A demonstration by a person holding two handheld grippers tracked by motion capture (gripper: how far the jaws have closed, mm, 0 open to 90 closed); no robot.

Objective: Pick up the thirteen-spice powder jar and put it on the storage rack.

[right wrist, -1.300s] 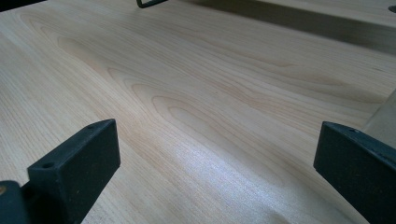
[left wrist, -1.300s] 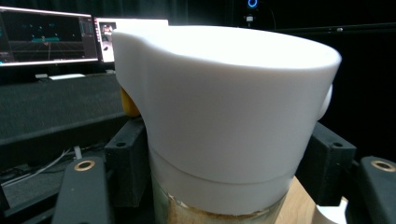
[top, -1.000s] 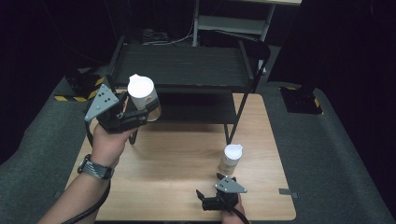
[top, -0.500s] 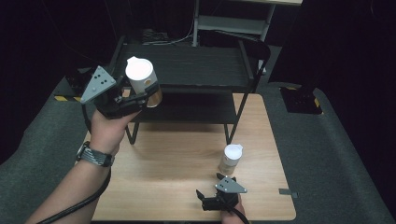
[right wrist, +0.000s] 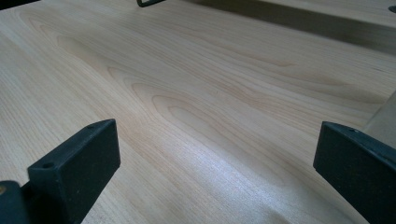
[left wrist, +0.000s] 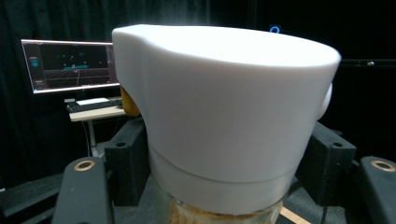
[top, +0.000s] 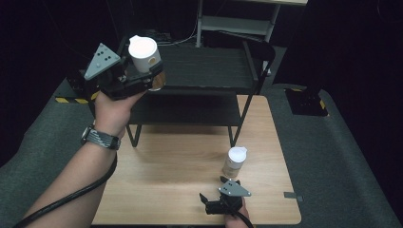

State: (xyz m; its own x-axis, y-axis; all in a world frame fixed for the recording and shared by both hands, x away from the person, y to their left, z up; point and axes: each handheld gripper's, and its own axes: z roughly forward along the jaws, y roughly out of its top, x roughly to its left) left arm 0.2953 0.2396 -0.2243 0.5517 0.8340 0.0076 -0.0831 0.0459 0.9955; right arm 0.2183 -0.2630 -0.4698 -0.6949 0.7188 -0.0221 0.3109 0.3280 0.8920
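Bottle with a white cap (top: pixel 144 54), clamped between the two black jaws of the left tool (top: pixel 138 78), is held raised in the air at the left of the high view, in front of the top shelf of a dark two-tier rack (top: pixel 209 66). In the left gripper view the white cap (left wrist: pixel 224 107) is seen close up, with a black jaw pad pressed against each side just below it, and a strip of clear body with a tan filling is visible beneath the cap. The grey three-cornered plate (top: pixel 100 61) is carried on top of this tool, which is gripped by the left hand (top: pixel 114 107); a watch (top: pixel 100 138) is worn at the wrist and a thick black cable (top: pixel 71 199) trails down along the forearm. A lit monitor (left wrist: pixel 70 65) is seen on a small stand in the dark background of the left gripper view. The right tool (top: pixel 219 203) is held low over the near edge of the wooden desk (top: pixel 166 180), its jaws spread wide with nothing between them, as is shown in the right gripper view, where bare wood grain (right wrist: pixel 196 107) lies between the two black jaws. A second white-capped bottle (top: pixel 235 161) stands upright on the desk just beyond the right tool, apart from it.
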